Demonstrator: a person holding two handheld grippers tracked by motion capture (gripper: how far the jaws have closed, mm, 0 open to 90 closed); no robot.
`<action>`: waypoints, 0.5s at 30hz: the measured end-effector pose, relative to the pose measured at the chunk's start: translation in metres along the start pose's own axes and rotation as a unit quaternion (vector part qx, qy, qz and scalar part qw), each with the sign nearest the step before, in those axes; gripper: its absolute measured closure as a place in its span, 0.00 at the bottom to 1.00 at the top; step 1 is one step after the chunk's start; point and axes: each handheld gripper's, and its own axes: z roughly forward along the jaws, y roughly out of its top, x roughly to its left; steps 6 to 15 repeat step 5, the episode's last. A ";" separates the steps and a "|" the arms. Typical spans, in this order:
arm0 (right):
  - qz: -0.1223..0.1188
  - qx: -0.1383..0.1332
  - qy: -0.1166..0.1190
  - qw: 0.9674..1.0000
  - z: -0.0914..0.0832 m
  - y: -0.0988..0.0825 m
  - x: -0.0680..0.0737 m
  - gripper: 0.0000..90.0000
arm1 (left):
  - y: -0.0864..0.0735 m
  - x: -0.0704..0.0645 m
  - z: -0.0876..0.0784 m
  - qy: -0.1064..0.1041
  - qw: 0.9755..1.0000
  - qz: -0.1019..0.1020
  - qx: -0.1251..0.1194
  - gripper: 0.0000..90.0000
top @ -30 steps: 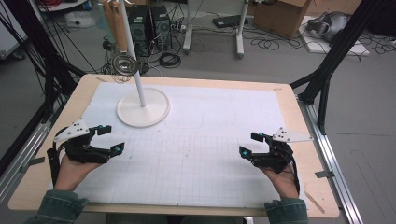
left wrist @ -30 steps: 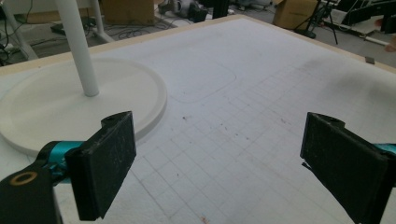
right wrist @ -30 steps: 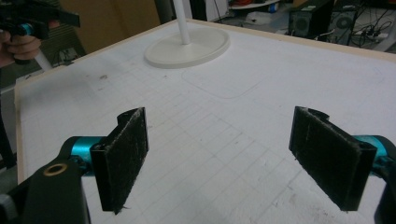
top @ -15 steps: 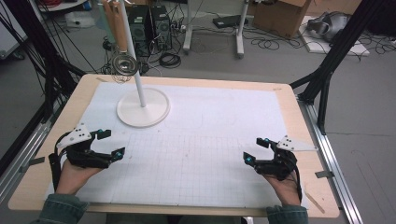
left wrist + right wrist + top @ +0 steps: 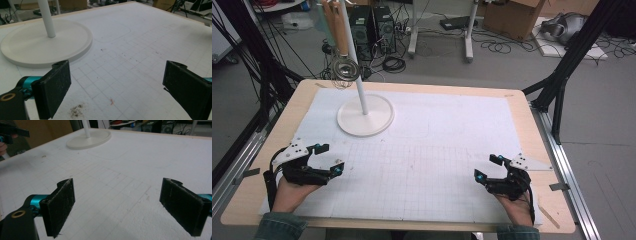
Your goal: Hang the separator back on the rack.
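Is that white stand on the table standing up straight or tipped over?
Upright. The stand sits with its round base flat on the white mat, pole rising straight up.

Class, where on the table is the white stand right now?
In the high view the white stand sits at the table's far left, on the white mat, ahead of the open left tool.

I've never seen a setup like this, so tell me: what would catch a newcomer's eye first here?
Probably the white stand at the far left of the table: a thin pole on a round base, with a metal ring-like thing hanging near its top. Next come the two black hand-held tools near the front edge, the left gripper and right gripper, both with jaws open and holding nothing, over a white gridded mat.
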 end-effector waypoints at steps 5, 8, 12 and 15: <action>0.000 0.013 -0.004 1.000 0.004 -0.009 0.000 0.13 | -0.004 0.001 -0.001 0.004 1.000 -0.002 0.002 0.09; 0.000 0.013 -0.004 1.000 0.004 -0.009 0.000 0.13 | -0.004 0.001 -0.001 0.004 1.000 -0.002 0.002 0.09; 0.000 0.013 -0.004 1.000 0.004 -0.009 0.000 0.13 | -0.004 0.001 -0.001 0.004 1.000 -0.002 0.002 0.09; 0.000 0.013 -0.004 1.000 0.004 -0.009 0.000 0.13 | -0.004 0.001 -0.001 0.004 1.000 -0.002 0.002 0.09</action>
